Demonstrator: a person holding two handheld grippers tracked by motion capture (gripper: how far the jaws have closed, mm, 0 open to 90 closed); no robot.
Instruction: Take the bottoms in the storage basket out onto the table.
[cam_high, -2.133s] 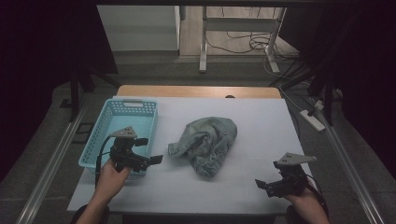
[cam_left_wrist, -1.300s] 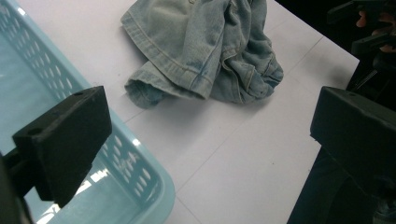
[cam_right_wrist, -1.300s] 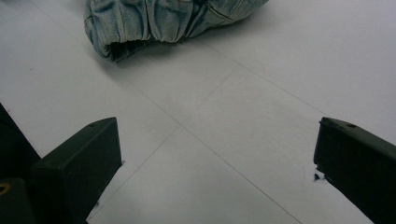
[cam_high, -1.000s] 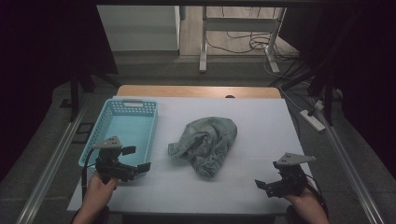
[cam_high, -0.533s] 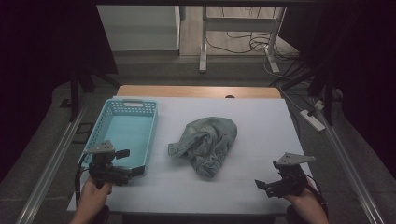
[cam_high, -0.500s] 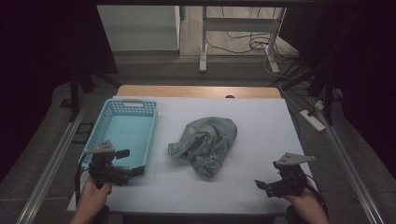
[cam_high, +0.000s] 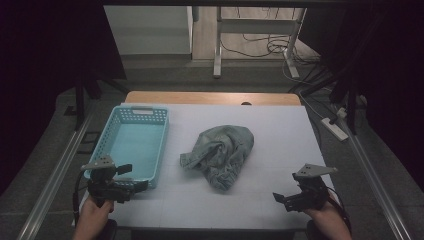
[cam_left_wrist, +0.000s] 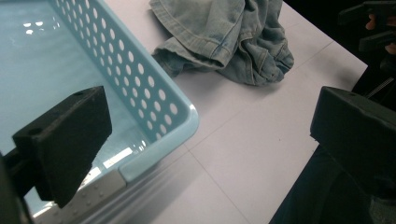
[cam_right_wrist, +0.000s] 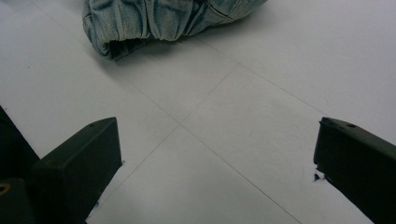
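Both tongs gape wide, empty. Left tongs (cam_high: 131, 184) sit at the basket (cam_high: 131, 142) near corner, right tongs (cam_high: 285, 198) low at the worktop (cam_high: 280, 130) edge. Jeans (cam_high: 220, 152) lie crumpled mid-worktop beside the basket, probably staged for loading.

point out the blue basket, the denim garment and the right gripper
blue basket (cam_high: 159, 145), high view, right wall
denim garment (cam_high: 222, 152), high view, middle of the crumpled heap
right gripper (cam_high: 278, 198), high view, between its fingertips

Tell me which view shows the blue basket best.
High view: the whole blue basket shows, empty, left of the denim garment. Left gripper view shows one near corner of it, perforated wall and floor.
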